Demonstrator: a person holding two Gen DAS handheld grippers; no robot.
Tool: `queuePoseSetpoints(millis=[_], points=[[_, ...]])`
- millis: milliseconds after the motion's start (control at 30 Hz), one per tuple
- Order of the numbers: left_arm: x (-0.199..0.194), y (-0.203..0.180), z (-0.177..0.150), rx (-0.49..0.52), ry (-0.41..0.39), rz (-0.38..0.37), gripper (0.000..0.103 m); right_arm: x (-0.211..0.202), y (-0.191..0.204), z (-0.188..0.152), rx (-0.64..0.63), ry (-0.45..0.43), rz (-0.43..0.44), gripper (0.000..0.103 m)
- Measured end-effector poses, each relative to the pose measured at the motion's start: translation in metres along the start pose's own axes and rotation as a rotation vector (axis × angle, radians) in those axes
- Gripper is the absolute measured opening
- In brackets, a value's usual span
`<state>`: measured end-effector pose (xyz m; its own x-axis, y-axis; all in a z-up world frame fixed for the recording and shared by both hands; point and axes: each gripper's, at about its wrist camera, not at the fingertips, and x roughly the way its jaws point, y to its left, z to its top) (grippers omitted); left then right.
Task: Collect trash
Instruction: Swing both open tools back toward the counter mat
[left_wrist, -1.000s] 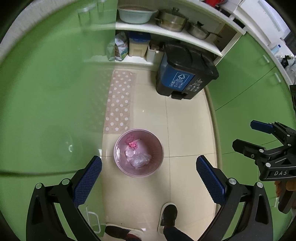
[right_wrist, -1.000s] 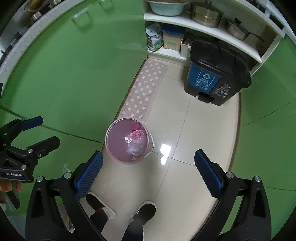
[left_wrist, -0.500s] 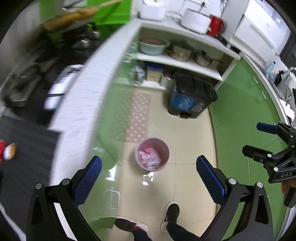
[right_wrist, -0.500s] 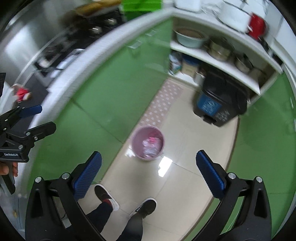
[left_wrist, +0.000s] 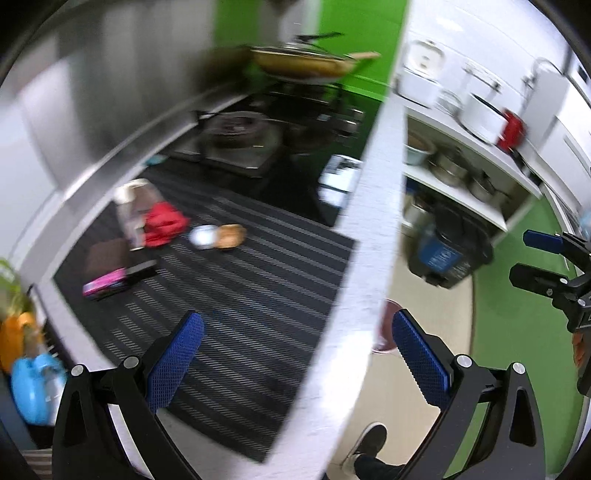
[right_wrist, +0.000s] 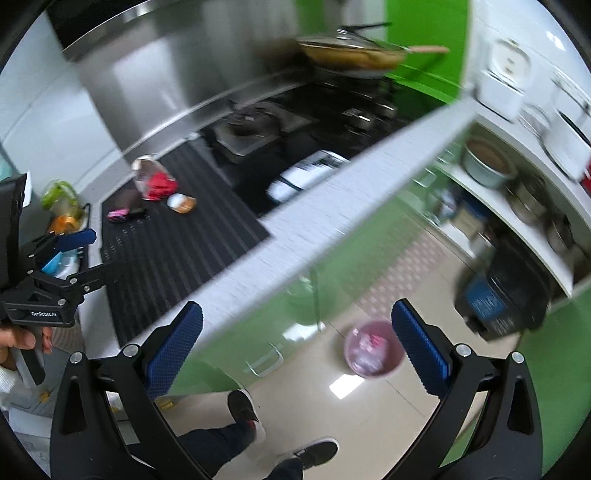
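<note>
Trash lies on a black striped mat (left_wrist: 240, 295) on the counter: a clear plastic bottle (left_wrist: 131, 214), a red crumpled wrapper (left_wrist: 164, 221), a small white and tan piece (left_wrist: 218, 236), a pink packet (left_wrist: 105, 286) and a dark flat piece (left_wrist: 103, 258). The same trash shows in the right wrist view (right_wrist: 159, 184). A pink bin (right_wrist: 371, 347) with trash in it stands on the floor. My left gripper (left_wrist: 295, 358) is open and empty above the counter's front edge. My right gripper (right_wrist: 297, 347) is open and empty over the floor.
A gas stove (left_wrist: 240, 136) with a lidded pan (left_wrist: 303, 62) is behind the mat. A black and blue pedal bin (right_wrist: 506, 295) stands by open shelves with pots. Green cabinet fronts (right_wrist: 332, 266) line the aisle. The person's feet (right_wrist: 243, 410) are below. Bottles (left_wrist: 29, 369) stand at the left.
Both grippers have risen and swung left, from looking down at the pink bin on the floor to looking over the counter and mat. Both stay open and empty.
</note>
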<state>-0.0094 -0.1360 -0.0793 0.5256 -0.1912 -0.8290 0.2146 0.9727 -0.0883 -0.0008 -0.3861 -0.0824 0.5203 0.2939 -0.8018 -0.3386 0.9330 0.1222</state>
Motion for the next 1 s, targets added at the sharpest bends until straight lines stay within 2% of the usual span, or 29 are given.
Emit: queuePoseSetpoints(millis=[200,467,700,1000], points=[[-0.013,0.064,0.000,-0.060,-0.020,0.039,0.098,0.027,0.062,0.034,-0.088,-0.011,0.032,0.100],[-0.005,0.113,0.000,-0.144,-0.004,0.064,0.098,0.087,0.117,0.067,-0.209,0.055,0.056,0.100],[0.008,0.138,0.002,-0.225,0.013,0.100,0.098,0.146,0.145,0.092,-0.312,0.130,0.099,0.100],[0.027,0.164,0.006,-0.371,0.041,0.176,0.098,0.211,0.160,0.113,-0.446,0.226,0.176,0.100]])
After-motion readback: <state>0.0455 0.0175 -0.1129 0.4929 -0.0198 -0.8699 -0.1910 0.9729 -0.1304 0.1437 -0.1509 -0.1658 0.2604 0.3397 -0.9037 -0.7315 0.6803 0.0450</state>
